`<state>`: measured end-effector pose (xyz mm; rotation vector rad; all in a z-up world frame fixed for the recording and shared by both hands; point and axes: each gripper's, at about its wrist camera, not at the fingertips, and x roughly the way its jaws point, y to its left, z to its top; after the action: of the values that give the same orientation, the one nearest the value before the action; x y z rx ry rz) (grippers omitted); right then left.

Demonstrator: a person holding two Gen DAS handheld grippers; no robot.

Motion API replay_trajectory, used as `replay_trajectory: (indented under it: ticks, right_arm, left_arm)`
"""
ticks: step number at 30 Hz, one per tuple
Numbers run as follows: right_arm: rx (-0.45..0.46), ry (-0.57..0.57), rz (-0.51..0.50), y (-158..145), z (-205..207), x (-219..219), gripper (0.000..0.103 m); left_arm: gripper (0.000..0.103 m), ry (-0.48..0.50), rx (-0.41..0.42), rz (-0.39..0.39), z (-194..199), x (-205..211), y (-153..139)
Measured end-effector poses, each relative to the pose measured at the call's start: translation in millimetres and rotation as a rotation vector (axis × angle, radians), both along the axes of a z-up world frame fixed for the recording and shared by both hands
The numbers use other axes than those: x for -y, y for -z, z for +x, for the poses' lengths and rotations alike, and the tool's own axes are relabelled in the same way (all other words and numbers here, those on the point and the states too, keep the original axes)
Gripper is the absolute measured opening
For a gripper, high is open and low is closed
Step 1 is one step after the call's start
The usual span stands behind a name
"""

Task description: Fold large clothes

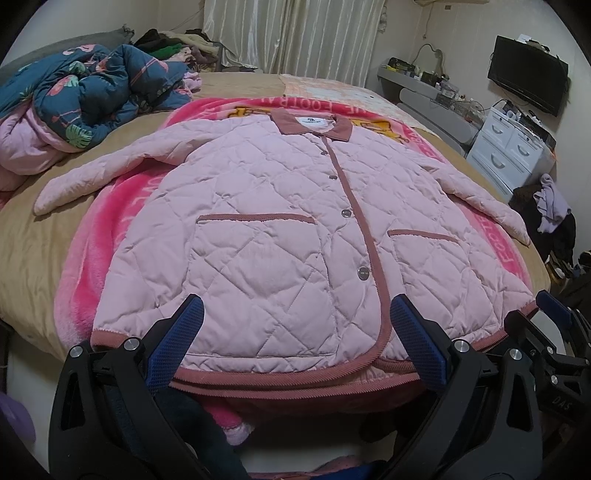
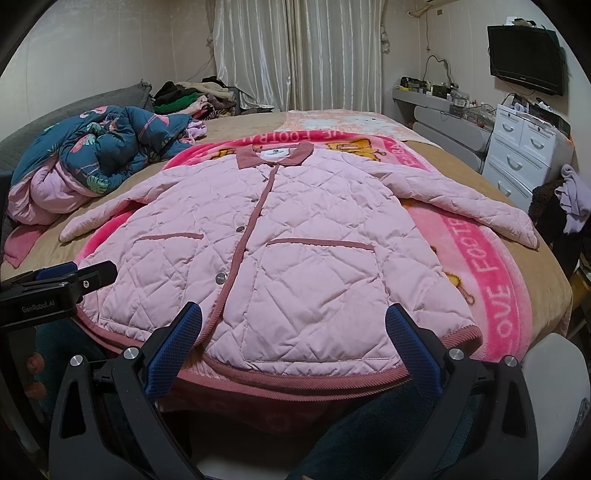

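A pink quilted jacket (image 1: 280,229) with dusty-rose trim lies flat, face up and buttoned, on a bright pink blanket (image 1: 110,229) on the bed; it also shows in the right wrist view (image 2: 288,251). Both sleeves are spread out to the sides. My left gripper (image 1: 295,328) is open and empty, its blue pads just above the jacket's hem on the left half. My right gripper (image 2: 293,332) is open and empty above the hem on the right half. The left gripper also shows at the left edge of the right wrist view (image 2: 62,280).
A rumpled blue flamingo-print duvet (image 1: 85,96) lies at the bed's far left, with a pile of clothes (image 1: 173,48) behind it. White drawers (image 1: 513,147) and a wall TV (image 1: 528,74) stand to the right of the bed. Curtains (image 1: 291,33) hang at the back.
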<state>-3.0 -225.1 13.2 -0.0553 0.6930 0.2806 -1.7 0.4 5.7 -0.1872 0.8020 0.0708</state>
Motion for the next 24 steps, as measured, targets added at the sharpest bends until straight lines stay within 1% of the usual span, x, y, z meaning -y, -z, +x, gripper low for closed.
replay_trajectory:
  ticks: [24]
  right_arm:
    - [-0.003, 0.001, -0.006, 0.0, -0.8, -0.1, 0.099]
  left_arm:
    - [0.095, 0.004, -0.006, 0.006, 2.0, 3.6, 2.0]
